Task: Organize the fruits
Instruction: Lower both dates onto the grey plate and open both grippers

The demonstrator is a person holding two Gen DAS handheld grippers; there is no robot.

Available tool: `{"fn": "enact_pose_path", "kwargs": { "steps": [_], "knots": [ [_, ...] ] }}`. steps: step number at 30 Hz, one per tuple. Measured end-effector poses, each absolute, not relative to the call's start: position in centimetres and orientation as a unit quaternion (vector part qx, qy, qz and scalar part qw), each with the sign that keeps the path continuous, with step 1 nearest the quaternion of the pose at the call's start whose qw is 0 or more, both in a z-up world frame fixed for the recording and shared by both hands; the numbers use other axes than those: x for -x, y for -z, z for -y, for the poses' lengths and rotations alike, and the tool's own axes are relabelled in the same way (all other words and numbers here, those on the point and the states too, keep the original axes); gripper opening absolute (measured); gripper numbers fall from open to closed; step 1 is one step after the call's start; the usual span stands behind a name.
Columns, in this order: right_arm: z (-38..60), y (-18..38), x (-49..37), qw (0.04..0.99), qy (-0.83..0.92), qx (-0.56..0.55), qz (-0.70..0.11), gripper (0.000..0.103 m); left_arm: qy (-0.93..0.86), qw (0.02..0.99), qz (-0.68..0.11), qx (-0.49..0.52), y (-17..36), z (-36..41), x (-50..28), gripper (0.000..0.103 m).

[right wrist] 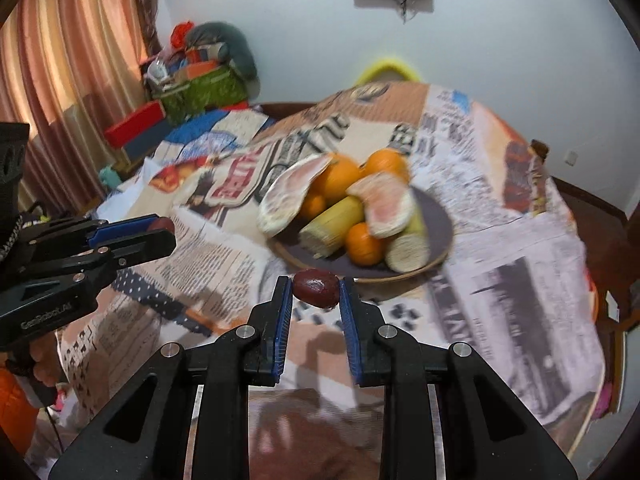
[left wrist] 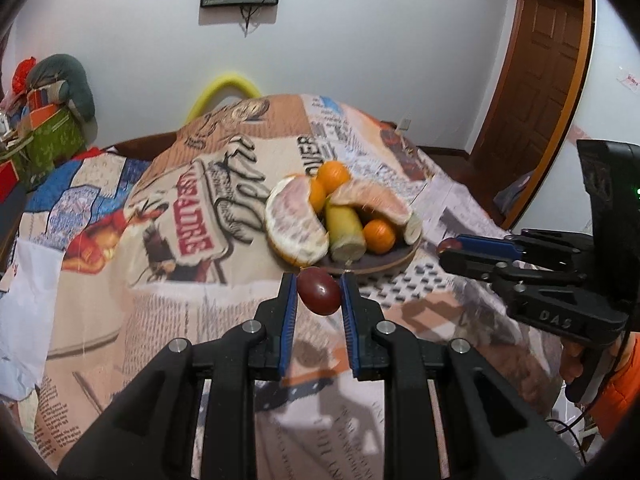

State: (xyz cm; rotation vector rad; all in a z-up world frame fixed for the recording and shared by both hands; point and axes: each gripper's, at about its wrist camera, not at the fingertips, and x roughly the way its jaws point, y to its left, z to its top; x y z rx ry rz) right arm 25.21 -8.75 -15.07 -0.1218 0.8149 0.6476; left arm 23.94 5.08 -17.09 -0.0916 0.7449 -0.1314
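A dark round plate (left wrist: 384,266) (right wrist: 440,220) on the printed tablecloth holds pomelo pieces (left wrist: 294,224) (right wrist: 286,196), oranges (left wrist: 334,176) (right wrist: 362,244) and pale sugarcane chunks (left wrist: 346,232) (right wrist: 332,226). My left gripper (left wrist: 319,288) is shut on a dark red jujube (left wrist: 319,292), held just before the plate's near rim. My right gripper (right wrist: 315,288) is shut on another dark red jujube (right wrist: 315,287), also just short of the rim. Each gripper shows in the other's view, the right one (left wrist: 450,250) and the left one (right wrist: 166,232), with red fruit at the tips.
The tablecloth (left wrist: 192,240) (right wrist: 520,280) covers a round table. Boxes and bags (left wrist: 44,128) (right wrist: 192,84) are stacked at the far left by the curtain (right wrist: 60,80). A yellow hoop (left wrist: 224,92) stands behind the table. A wooden door (left wrist: 544,80) is at the right.
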Motion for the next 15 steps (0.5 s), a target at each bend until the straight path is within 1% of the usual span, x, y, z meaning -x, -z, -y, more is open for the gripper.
{"fn": "enact_pose_path", "kwargs": {
  "steps": [7, 15],
  "knots": [
    [11.0, 13.4, -26.6, 0.883, -0.292, 0.041, -0.365, 0.022, 0.078, 0.933, -0.35, 0.041, 16.0, -3.8, -26.6, 0.021],
    [10.8, 13.8, -29.5, 0.882, -0.299, 0.03, -0.363, 0.022, 0.087, 0.93, -0.355, 0.041, 16.4, -3.2, -30.7, 0.021]
  ]
}}
